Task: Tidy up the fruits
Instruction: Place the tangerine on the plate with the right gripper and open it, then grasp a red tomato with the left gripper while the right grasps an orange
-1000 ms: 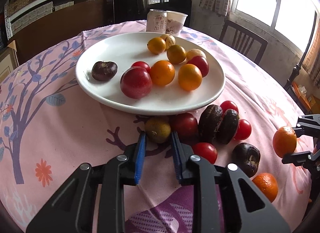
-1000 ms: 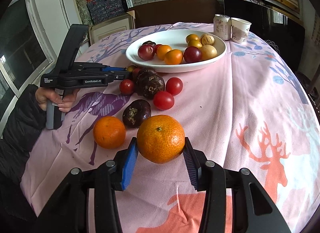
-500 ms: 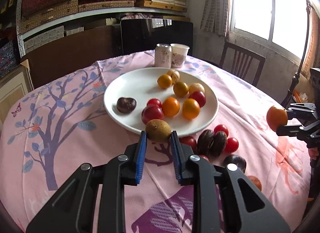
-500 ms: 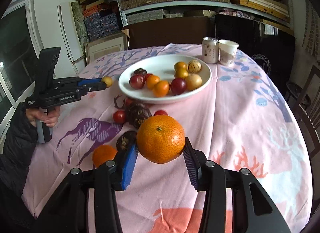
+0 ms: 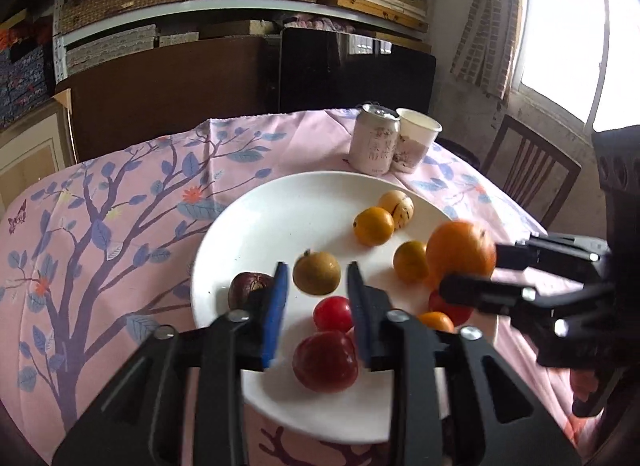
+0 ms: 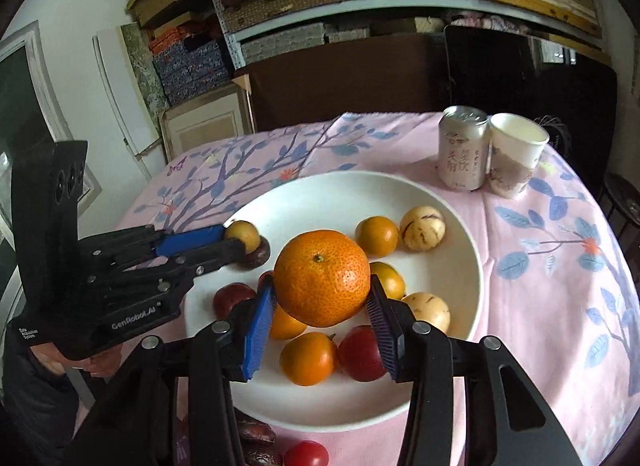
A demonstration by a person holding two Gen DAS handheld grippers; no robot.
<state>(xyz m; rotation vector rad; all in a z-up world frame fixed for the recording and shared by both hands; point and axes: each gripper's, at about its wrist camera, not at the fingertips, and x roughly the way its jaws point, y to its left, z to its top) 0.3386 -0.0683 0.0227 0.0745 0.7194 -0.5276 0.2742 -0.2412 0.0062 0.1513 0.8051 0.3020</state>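
A white plate (image 5: 288, 201) (image 6: 472, 266) on the pink tablecloth holds several orange, red, yellow and dark fruits. My left gripper (image 5: 317, 280) is shut on a small brownish-yellow fruit (image 5: 317, 273) and holds it above the plate's left half, over a dark purple fruit (image 5: 250, 286). It also shows in the right wrist view (image 6: 236, 244) with that fruit (image 6: 242, 234). My right gripper (image 6: 322, 298) is shut on a large orange (image 6: 322, 278) and holds it above the fruits in the plate's middle. It shows in the left wrist view (image 5: 468, 270) with the orange (image 5: 460, 252).
A drink can (image 6: 464, 149) and a paper cup (image 6: 516, 157) stand just behind the plate. A cherry tomato (image 6: 306, 454) and dark fruits (image 6: 256, 434) lie on the cloth before the plate. A wooden chair (image 5: 528, 169) stands at the table's right.
Both grippers have carried their fruits forward from beside the table to above the plate. The left one has come over the plate's left half, the right one over its middle.
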